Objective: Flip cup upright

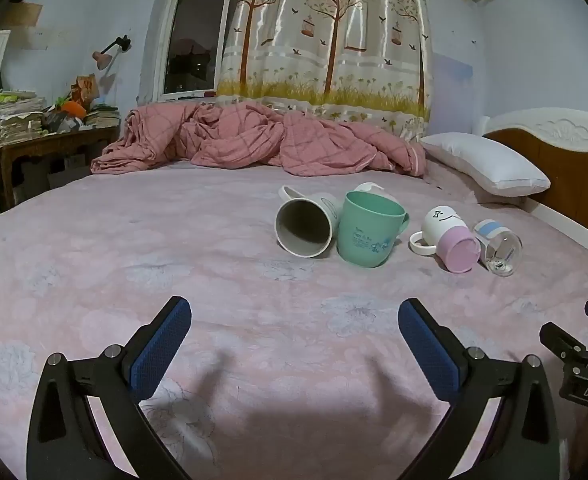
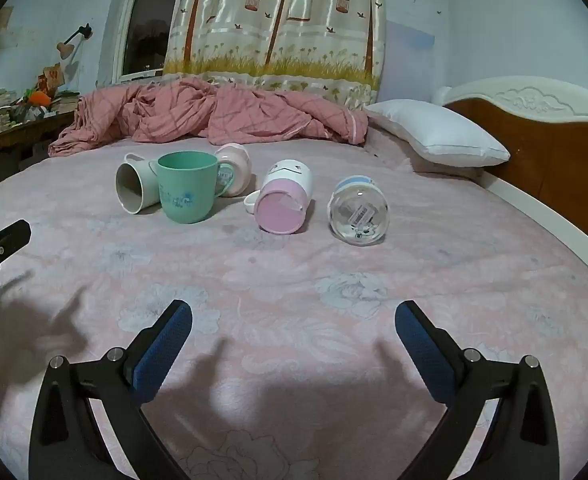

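Observation:
Several cups lie on the pink bedsheet (image 1: 214,280). A green cup (image 1: 368,230) (image 2: 188,186) stands upright. A white mug (image 1: 306,226) (image 2: 136,188) lies on its side left of it, mouth toward me. A white-and-pink mug (image 1: 450,240) (image 2: 286,200) lies on its side, base toward me. A clear glass cup with a blue band (image 1: 500,248) (image 2: 358,212) lies on its side at the right. A pale pink cup (image 2: 236,168) lies behind the green one. My left gripper (image 1: 294,332) and right gripper (image 2: 294,332) are open and empty, well short of the cups.
A crumpled pink quilt (image 1: 254,140) lies across the back of the bed. A white pillow (image 1: 490,164) and wooden headboard (image 1: 566,160) are at the right. A cluttered desk (image 1: 50,128) stands at the left. The right gripper's tip (image 1: 574,344) shows in the left wrist view.

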`<state>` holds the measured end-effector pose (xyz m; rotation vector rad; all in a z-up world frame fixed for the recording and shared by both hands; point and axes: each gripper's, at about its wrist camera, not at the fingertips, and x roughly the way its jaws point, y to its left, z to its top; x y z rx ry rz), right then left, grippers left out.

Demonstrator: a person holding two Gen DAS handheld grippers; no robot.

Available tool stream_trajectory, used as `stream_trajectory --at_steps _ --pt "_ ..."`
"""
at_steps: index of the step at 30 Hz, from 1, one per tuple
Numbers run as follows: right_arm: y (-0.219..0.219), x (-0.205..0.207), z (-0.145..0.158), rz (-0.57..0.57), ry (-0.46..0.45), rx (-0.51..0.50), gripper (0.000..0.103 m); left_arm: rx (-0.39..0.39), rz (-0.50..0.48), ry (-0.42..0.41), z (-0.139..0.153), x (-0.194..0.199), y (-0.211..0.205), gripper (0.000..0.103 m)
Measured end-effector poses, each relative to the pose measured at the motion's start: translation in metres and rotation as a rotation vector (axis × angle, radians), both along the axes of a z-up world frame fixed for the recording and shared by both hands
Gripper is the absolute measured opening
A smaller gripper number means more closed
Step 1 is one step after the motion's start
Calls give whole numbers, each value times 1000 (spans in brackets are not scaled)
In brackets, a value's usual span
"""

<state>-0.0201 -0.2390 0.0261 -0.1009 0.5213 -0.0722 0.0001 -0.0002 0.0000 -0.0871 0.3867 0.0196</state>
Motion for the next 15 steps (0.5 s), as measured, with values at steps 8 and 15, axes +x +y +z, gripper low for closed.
stream_trajectory --at_steps 8,15 --pt "-1 2 -1 -3 2 3 103 -2 0 1 0 0 0 103" --pt "0 3 -5 -1 6 -2 103 -5 -1 6 0 0 1 103"
